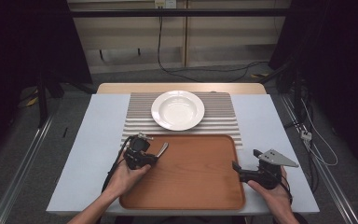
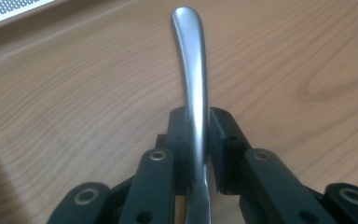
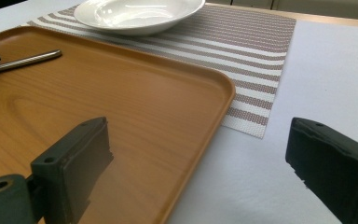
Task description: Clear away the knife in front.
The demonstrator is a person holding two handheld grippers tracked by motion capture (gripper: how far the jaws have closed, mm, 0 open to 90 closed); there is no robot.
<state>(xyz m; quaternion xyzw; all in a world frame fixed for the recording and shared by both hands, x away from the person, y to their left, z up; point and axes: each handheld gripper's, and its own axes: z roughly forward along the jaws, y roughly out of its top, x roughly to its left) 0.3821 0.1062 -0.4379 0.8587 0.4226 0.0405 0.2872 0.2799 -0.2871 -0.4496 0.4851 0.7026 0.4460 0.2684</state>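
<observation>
1. The left claw point(image 1: 154, 157) was clamped on a metal utensil handle point(image 2: 192, 70), both pads pressing its sides; the handle's free end pointed toward the far right over the tray.
2. That grip sat at the near-left part of the wooden tray point(image 1: 200, 186), close to the tray's left rim.
3. The right claw point(image 1: 243, 164) stood wide with nothing between its jaws, straddling the tray's right edge: one jaw over the wood, the other over the table point(image 1: 84, 158).
4. The middle and near parts of the tray lay bare.
5. A white plate point(image 1: 177, 110) rested on a striped mat point(image 1: 223, 122) just beyond the tray's far rim, well apart from both claws.
</observation>
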